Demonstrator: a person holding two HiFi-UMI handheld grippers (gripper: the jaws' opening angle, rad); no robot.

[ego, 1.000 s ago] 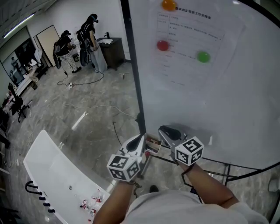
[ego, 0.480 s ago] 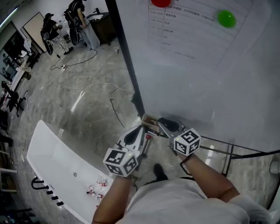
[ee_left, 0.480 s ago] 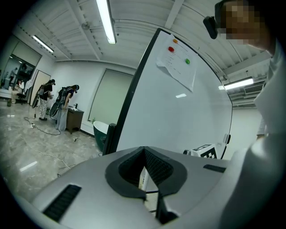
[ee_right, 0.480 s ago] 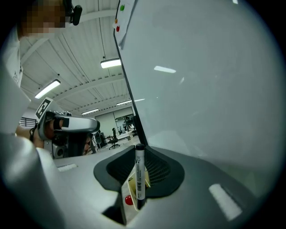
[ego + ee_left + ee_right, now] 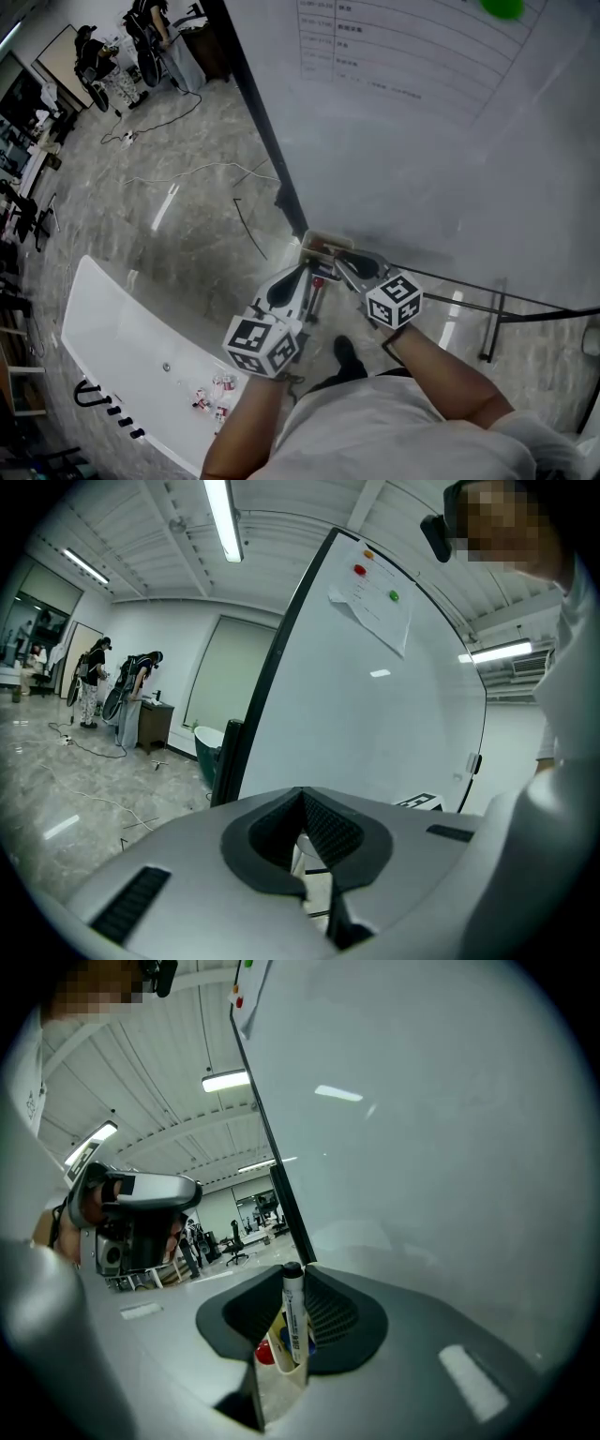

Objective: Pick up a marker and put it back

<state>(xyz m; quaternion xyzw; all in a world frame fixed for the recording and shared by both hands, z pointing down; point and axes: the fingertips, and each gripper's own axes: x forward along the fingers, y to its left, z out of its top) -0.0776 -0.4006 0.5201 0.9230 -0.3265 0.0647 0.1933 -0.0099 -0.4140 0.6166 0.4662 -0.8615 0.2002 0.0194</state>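
**Head view:** A person stands at the lower left corner of a tall white whiteboard (image 5: 422,169) on a black frame. Both tools are lowered to a small beige open-topped holder (image 5: 322,246) sitting at that corner. The right hand-held gripper (image 5: 339,260) reaches over the holder, just in front of the whiteboard's bottom edge. The left hand-held gripper (image 5: 304,274) hangs just beside it, on the side away from the whiteboard. A red-capped marker (image 5: 317,279) shows between the two tools.

**Left gripper view:** The left tool's ribbed black pads are pressed together at the tips, with nothing caught between them. The whiteboard rises ahead and to the right.

**Right gripper view:** A white-barrelled marker with a black cap (image 5: 294,1316) stands upright between the right tool's jaws. Its lower end is down in the holder beside the red-capped one, and the whiteboard's face is close on the right. The jaws have just been easing open a little, yet the pads appear to pinch the barrel on both sides.

This looks like the put-back step, nearly done, with the marker seated in its place at the whiteboard's corner. The next move calls for spreading the right jaws clear of the barrel. The tool should then be drawn up and away from the whiteboard without snagging the cap or knocking the holder.
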